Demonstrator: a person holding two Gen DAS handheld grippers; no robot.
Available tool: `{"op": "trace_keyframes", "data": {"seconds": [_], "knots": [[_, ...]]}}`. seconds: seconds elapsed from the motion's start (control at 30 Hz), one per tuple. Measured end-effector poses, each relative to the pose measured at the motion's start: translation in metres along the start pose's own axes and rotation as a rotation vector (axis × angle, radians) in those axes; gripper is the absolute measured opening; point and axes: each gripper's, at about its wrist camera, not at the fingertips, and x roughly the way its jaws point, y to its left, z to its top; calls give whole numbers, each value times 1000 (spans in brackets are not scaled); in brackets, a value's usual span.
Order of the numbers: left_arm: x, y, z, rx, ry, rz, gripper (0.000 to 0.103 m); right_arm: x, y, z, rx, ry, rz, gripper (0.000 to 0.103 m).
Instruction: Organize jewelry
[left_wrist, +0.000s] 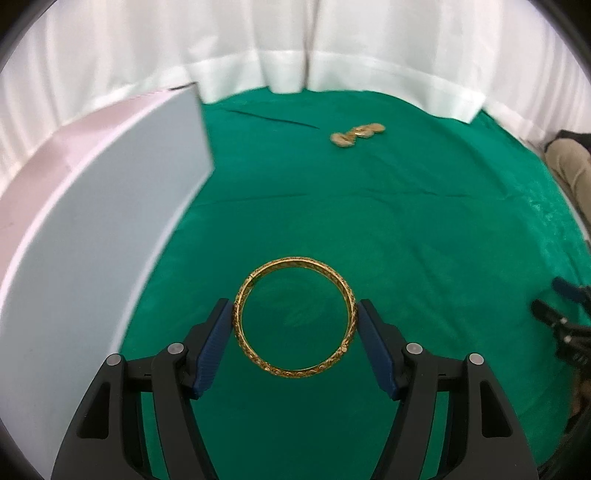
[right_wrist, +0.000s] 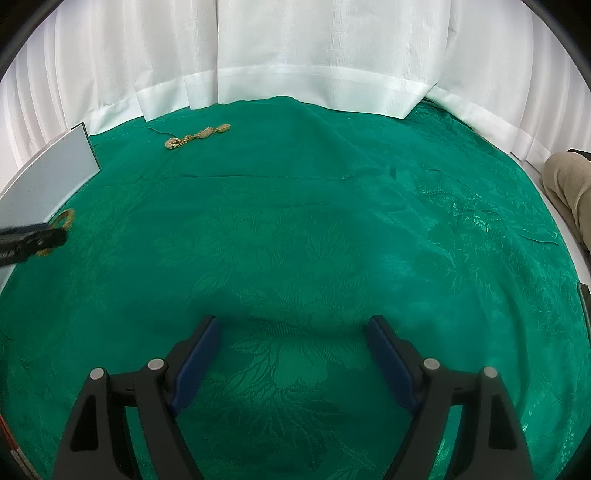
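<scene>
- The left gripper (left_wrist: 295, 321) pinches a gold bangle (left_wrist: 293, 318) across its width, both blue pads pressing its rim, above the green cloth (left_wrist: 424, 229) beside the white box (left_wrist: 110, 229)
- The right gripper (right_wrist: 293, 349) stands spread wide, holding nothing

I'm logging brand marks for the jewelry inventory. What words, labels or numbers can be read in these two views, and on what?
None can be read.
Bangle, in the left gripper: engraved pattern only, no letters.
Gold chain on the green cloth: too small to tell.
Box: plain.
Left gripper body, seen from the right wrist: faint marks, blurred.
</scene>
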Motion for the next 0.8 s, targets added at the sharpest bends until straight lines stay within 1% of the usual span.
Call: {"op": "trace_keyframes", "data": {"seconds": [0.13, 0.17, 0.2, 0.27, 0.33, 0.47, 0.73, 0.8], "knots": [[15, 4, -3, -20, 23, 2, 71, 0, 0, 0, 0, 0, 0, 84], [19, 5, -4, -28, 27, -7, 75, 0, 1, 0, 0, 0, 0, 84], [23, 2, 0, -24, 13, -6, 82, 0, 0, 0, 0, 0, 1, 84], [27, 0, 0, -15, 10, 0, 89, 0, 0, 0, -1, 0, 0, 84], [26, -1, -3, -13, 0, -2, 91, 0, 1, 0, -1, 0, 0, 84], [31, -2, -2, -16, 6, 1, 98, 0, 1, 0, -1, 1, 1, 84], [30, -3, -4, -24, 2, 7, 100, 0, 1, -1, 0, 11, 10, 84], [29, -3, -5, -25, 1, 5, 100, 0, 2, 4, -1, 84, 25, 84]]}}
